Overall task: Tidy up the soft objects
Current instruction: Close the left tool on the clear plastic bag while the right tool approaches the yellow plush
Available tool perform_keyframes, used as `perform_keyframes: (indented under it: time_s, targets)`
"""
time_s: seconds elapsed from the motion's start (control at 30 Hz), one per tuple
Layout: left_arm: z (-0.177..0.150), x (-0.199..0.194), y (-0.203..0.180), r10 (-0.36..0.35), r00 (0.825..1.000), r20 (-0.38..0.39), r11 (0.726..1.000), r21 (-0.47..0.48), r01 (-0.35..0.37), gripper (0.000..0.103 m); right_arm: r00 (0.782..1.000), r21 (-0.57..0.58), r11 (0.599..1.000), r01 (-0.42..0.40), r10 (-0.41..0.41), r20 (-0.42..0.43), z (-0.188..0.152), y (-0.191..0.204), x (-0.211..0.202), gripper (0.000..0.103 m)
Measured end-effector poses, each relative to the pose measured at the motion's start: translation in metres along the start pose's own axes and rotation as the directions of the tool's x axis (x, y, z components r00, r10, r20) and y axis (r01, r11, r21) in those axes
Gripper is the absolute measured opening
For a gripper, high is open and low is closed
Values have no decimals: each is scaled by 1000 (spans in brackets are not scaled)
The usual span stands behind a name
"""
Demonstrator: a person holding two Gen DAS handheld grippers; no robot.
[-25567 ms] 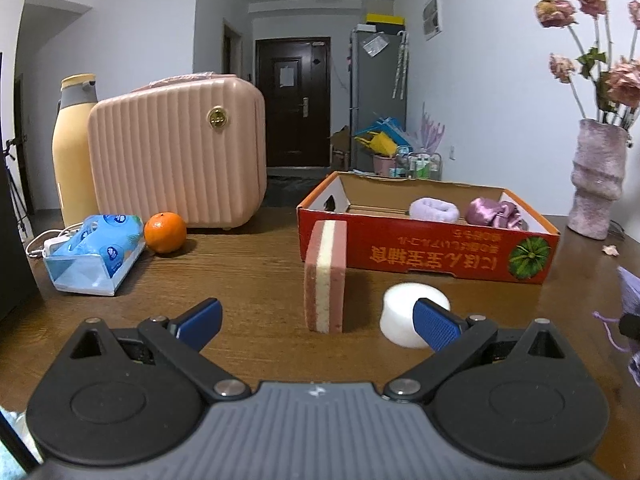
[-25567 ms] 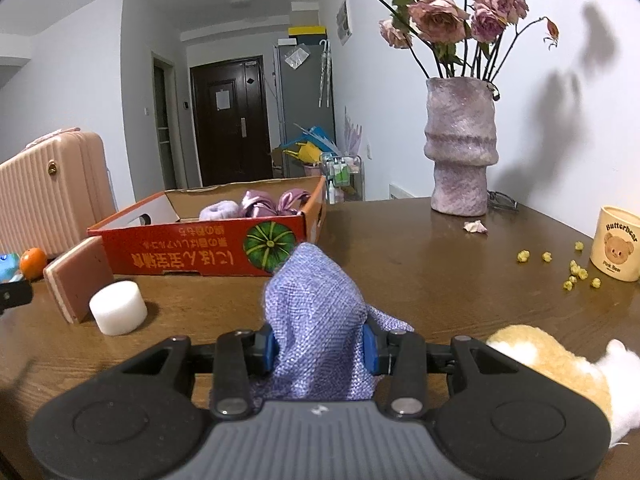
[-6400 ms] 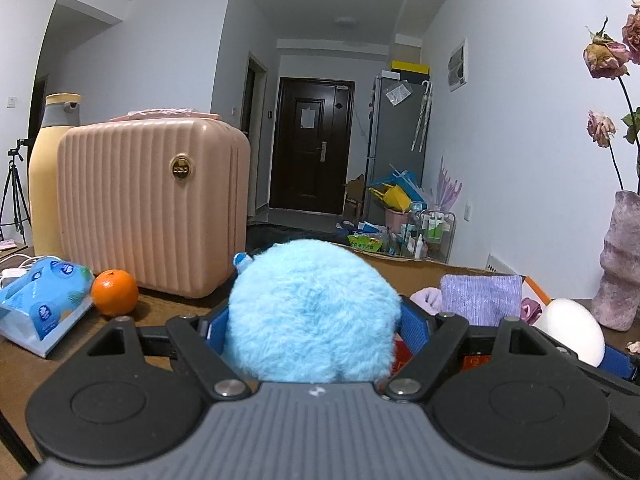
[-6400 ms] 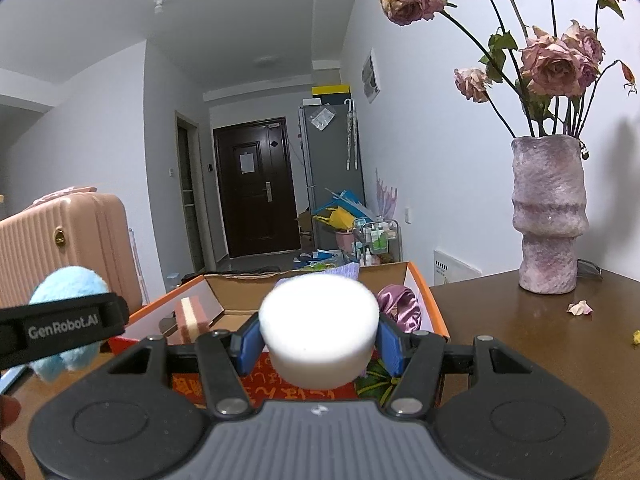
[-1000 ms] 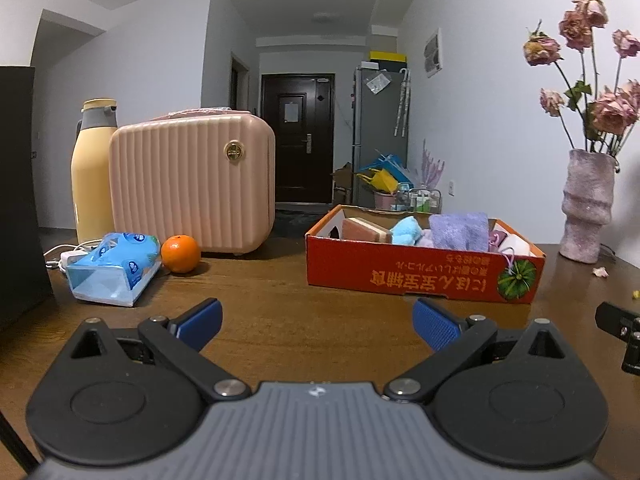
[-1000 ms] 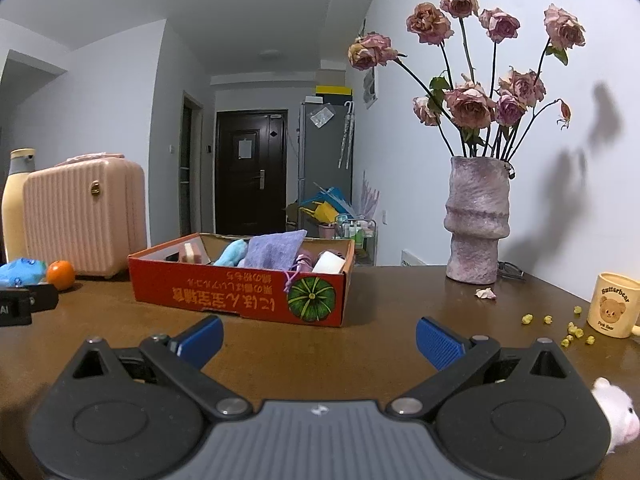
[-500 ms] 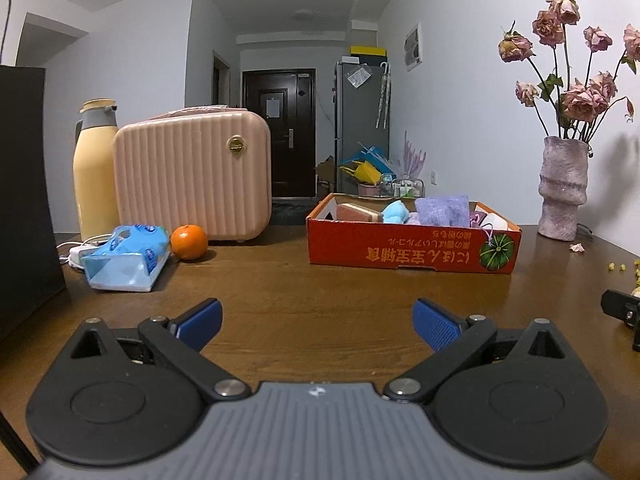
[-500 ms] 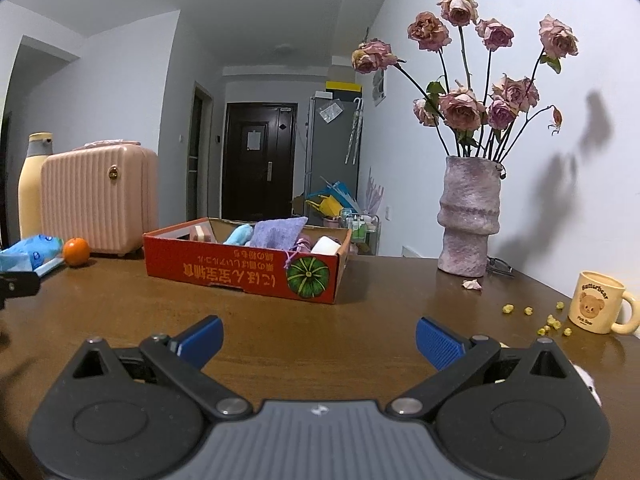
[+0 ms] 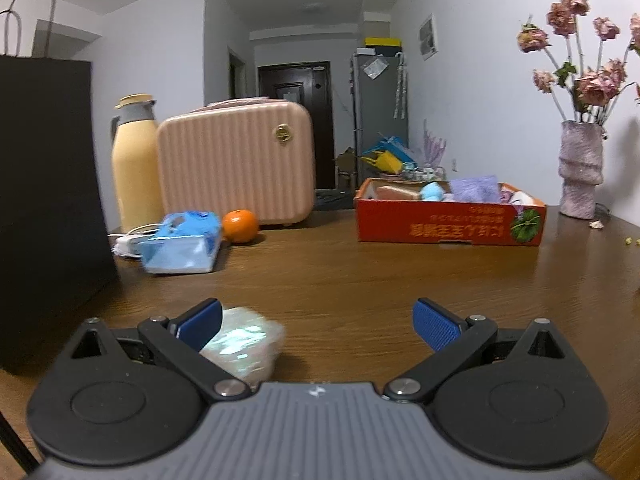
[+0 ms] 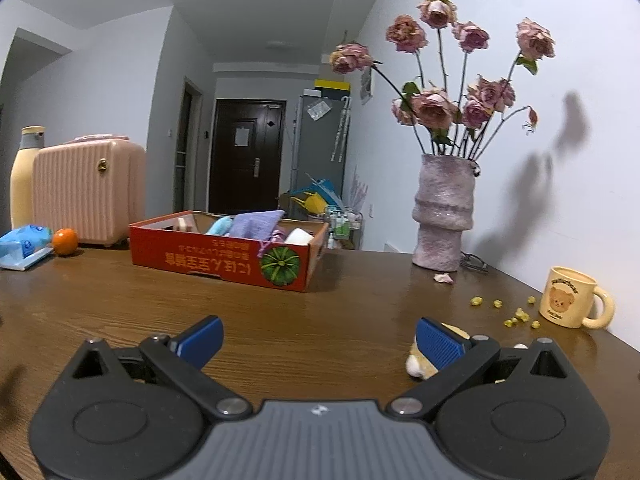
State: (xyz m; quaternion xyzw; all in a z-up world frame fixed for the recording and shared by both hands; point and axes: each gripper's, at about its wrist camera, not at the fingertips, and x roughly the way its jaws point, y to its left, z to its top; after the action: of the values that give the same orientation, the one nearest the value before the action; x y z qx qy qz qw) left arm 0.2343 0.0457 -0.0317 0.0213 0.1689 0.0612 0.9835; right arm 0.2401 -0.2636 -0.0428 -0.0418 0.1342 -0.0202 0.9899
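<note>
The red cardboard box (image 9: 448,230) stands on the far side of the wooden table and holds a pink sponge, a blue plush ball, a purple cloth and a white foam puck; it also shows in the right wrist view (image 10: 224,258). My left gripper (image 9: 318,322) is open, low over the table, with a pale shiny soft object (image 9: 242,344) lying just inside its left finger. My right gripper (image 10: 318,338) is open and empty; a tan and white plush toy (image 10: 420,364) lies partly hidden behind its right finger.
A black paper bag (image 9: 48,208) stands close on the left. A tissue pack (image 9: 182,242), an orange (image 9: 240,226), a pink case (image 9: 236,164) and a yellow flask (image 9: 134,160) stand at the back left. A vase of roses (image 10: 444,216), a bear mug (image 10: 572,298) and yellow crumbs (image 10: 516,314) are on the right.
Both grippers have drawn back from the box and stayed open. The pale shiny object has come into view by my left finger, and the plush toy now shows behind my right finger.
</note>
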Motion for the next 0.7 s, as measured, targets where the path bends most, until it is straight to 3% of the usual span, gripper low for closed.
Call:
perform_keyframes:
  time_s: [0.27, 0.7]
  targets:
    - [-4, 13, 36, 86, 994, -61, 996, -17, -87, 103, 999, 26, 999, 34, -33, -11, 0, -10, 2, 103]
    - [-3, 63, 62, 86, 973, -214, 993, -63, -101, 103, 998, 8, 998, 63, -63, -22, 0, -8, 5, 103]
